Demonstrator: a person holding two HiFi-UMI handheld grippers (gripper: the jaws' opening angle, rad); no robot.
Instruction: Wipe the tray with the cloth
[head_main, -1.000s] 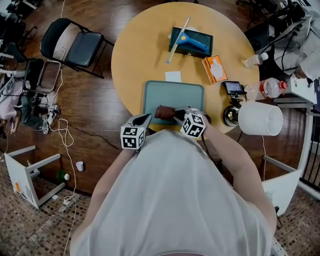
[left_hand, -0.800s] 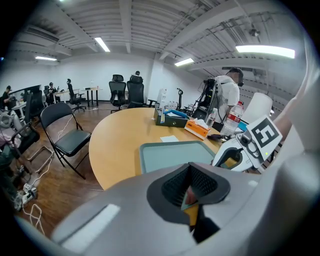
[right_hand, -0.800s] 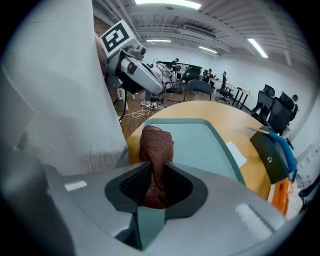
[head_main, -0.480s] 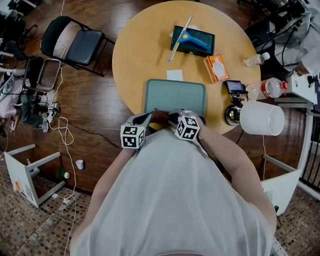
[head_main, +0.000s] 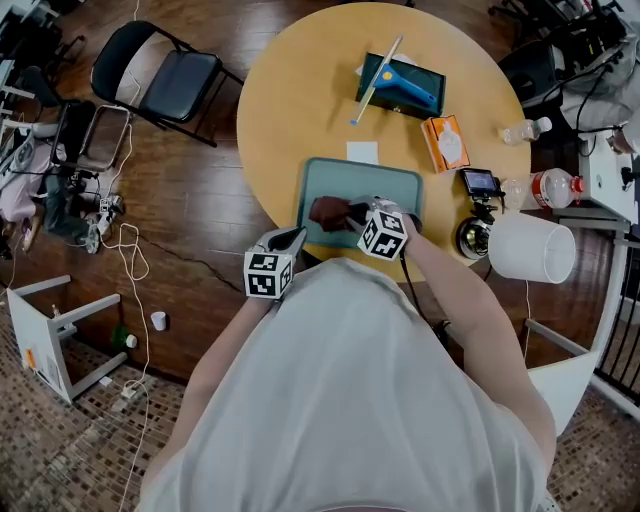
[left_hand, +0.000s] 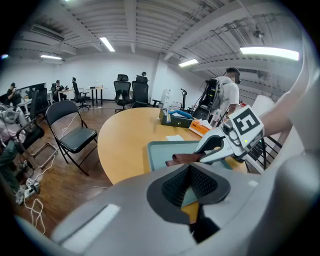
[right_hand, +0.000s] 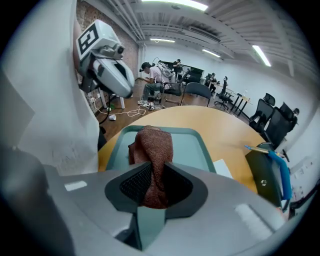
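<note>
A teal tray (head_main: 385, 185) lies on the round wooden table (head_main: 290, 100), close to the near edge. On the tray's left half rests a brown cloth (head_main: 328, 211), and my right gripper (head_main: 352, 217) is shut on its near end. In the right gripper view the cloth (right_hand: 152, 145) runs from between the pads out over the tray (right_hand: 192, 150). My left gripper (head_main: 289, 239) hovers at the table's edge by the tray's near left corner, shut with nothing in it. The left gripper view shows the tray (left_hand: 160, 152), the cloth (left_hand: 182, 160) and the right gripper (left_hand: 220, 147).
Beyond the tray lie a white paper (head_main: 362, 152), a dark box with a blue-handled tool (head_main: 400, 85) and an orange pack (head_main: 445, 142). A small screen device (head_main: 480, 182), bottles (head_main: 545, 188) and a white bucket (head_main: 530, 248) stand right. A folding chair (head_main: 170, 80) stands left.
My right gripper drew the cloth back to the tray's near edge, then pushed it out again over the left half. The left gripper stayed by the table's edge.
</note>
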